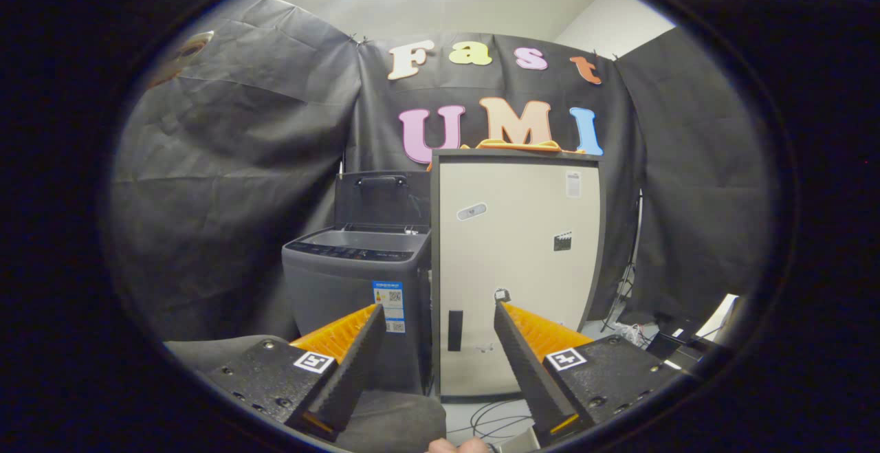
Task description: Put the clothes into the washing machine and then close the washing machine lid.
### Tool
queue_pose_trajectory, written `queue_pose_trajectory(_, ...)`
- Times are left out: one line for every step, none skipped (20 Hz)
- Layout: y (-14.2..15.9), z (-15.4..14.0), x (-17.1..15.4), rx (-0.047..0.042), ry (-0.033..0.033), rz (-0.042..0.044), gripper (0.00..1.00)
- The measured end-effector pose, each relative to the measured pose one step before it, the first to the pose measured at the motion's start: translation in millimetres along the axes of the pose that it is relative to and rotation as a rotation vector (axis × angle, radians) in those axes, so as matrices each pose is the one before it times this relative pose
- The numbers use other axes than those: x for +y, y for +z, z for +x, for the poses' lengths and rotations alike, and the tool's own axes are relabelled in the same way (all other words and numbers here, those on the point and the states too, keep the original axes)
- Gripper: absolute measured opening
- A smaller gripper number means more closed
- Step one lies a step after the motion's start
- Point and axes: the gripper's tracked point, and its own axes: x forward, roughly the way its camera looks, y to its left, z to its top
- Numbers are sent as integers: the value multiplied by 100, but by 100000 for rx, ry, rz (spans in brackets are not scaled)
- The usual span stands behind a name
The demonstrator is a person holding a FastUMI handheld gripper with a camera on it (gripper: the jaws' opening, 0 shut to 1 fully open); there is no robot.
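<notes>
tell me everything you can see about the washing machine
The washing machine is a dark grey top-loader, standing upright on the floor against the black cloth wall, well beyond the open, empty gripper. Its lid is raised, with a handle near its top edge. A dark control strip runs along the front rim, and a label sits on the front. Its side stands close against the beige cabinet.
</notes>
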Motion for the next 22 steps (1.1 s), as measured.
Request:
queue_pose_trajectory(-67,-2,107,259,264,-230,96)
queue_pose_trajectory(68,61,70,-73,235,-127,96)
queue_pose_trajectory(6,138,32,-187,203,-119,96)
queue_pose_trajectory(-50,55,12,12,-42,118,96)
queue_pose_trajectory(-17,-81,19,19,128,206,96)
queue_pose_trajectory(94,-15,8,-215,167,6,96)
queue_pose_trajectory(-29,-8,-48,-104,335,-48,96)
queue_pose_trajectory(-17,38,47,148,398,-100,96)
queue_pose_trajectory(-99,77,-51,338,-79,2,96)
queue_pose_trajectory(-96,36,-9,666,-161,751,96)
queue_pose_trajectory(-100,6,198,656,289,1321,96)
queue_pose_trajectory(-178,86,155,876,393,1140,96)
queue_pose_trajectory(-211,188,-41,895,334,579,96)
queue_pose_trajectory(-9,114,175,446,921,340,96)
queue_pose_trajectory(96,215,36,128,254,-522,96)
queue_pose_trajectory(230,214,-29,-368,-290,-1172,96)
queue_pose_trajectory(5,382,-24,392,-381,-1177,96)
queue_pose_trajectory(-136,566,86,1241,-50,-626,96)
queue_pose_trajectory(-182,423,78,873,-318,215,96)
queue_pose_trajectory(129,282,67,191,-259,687,96)
queue_pose_trajectory(142,256,146,165,-133,540,96)
queue_pose_trajectory(58,349,34,571,-499,-47,96)
